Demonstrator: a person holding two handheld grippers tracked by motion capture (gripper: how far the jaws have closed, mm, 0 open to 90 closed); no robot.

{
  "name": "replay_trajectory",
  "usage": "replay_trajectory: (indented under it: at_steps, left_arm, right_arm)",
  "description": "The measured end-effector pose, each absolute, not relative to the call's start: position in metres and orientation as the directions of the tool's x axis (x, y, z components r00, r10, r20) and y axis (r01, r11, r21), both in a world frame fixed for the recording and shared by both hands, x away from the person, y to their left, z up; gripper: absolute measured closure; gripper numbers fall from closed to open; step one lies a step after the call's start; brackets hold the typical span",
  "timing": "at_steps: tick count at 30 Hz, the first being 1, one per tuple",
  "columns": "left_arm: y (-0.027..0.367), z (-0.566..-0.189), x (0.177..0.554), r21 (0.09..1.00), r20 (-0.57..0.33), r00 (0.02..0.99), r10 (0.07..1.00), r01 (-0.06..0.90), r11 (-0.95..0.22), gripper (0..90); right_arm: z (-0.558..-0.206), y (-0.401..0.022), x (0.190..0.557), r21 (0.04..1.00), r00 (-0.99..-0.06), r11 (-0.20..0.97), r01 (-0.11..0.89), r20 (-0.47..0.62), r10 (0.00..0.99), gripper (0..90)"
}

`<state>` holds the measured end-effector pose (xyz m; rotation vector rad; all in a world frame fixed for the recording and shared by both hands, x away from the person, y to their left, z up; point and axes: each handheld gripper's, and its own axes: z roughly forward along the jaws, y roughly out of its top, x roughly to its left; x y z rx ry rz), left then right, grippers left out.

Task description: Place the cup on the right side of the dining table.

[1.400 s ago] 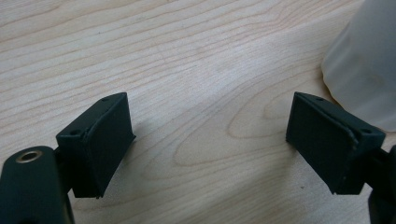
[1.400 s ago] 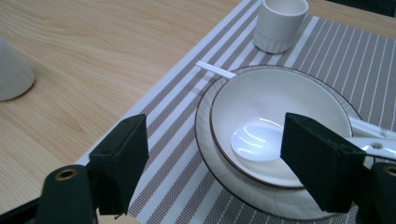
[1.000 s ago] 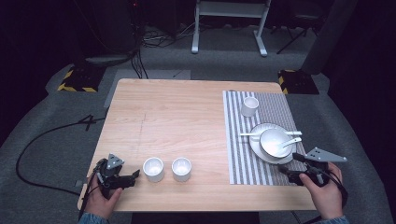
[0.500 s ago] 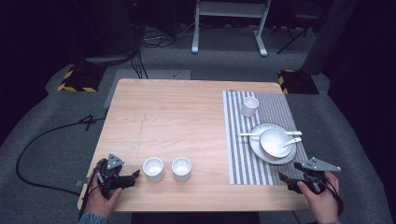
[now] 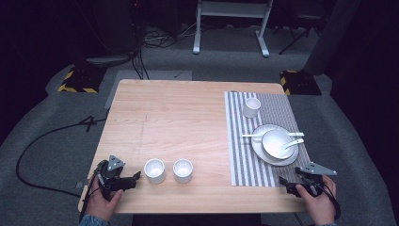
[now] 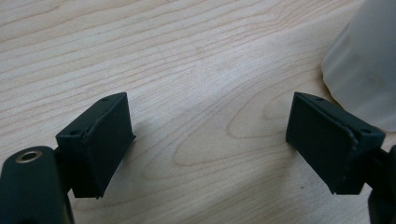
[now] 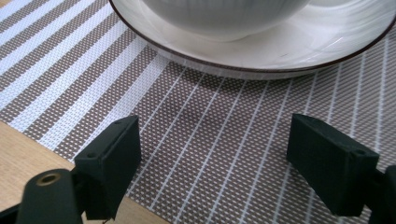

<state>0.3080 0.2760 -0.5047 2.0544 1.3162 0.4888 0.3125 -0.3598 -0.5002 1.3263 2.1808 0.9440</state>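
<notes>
Two white cups [image 5: 154, 170] [image 5: 183, 170] stand side by side near the front edge of the wooden table [image 5: 179, 117]. My left gripper [image 5: 137, 176] lies open just left of them, nothing between its jaws; the left gripper view has it [image 6: 210, 121] over bare wood with a cup [image 6: 364, 60] at upper right. On the striped placemat [image 5: 240, 155] sit a white plate [image 5: 258, 148] carrying a bowl [image 5: 276, 142] and two spoons, plus another cup [image 5: 252, 107]. My right gripper [image 5: 283, 181] is open at the mat's front edge, with the plate [image 7: 261, 51] and bowl [image 7: 224, 14] ahead of it [image 7: 215, 140].
The table's front edge runs close under both hands. Beyond the table lie grey floor, cables [image 5: 42, 141], yellow-black floor blocks [image 5: 75, 80] and a white stand's legs [image 5: 230, 28].
The right gripper has come down and a little left toward the table's front edge, near the mat's corner. The left gripper and the dishes have not moved.
</notes>
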Motion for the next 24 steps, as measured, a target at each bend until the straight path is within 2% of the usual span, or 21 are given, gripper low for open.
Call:
replay_trajectory:
  at_steps: [1, 24]
  left_arm:
    - [0.2761, -0.5047, 0.308, 0.688, -0.03, 0.429, 0.903, 0.664, -0.292, 14.8]
    - [0.276, -0.5047, 0.308, 0.688, -0.031, 0.429, 0.903, 0.664, -0.292, 14.8]
  right_arm:
    - [-0.5024, -0.3589, 0.3127, 0.736, -0.456, 0.311, 0.601, -0.004, 0.89, 15.7]
    - [-0.5037, -0.3575, 0.313, 0.741, -0.45, 0.307, 0.598, -0.006, 0.893, 15.3]
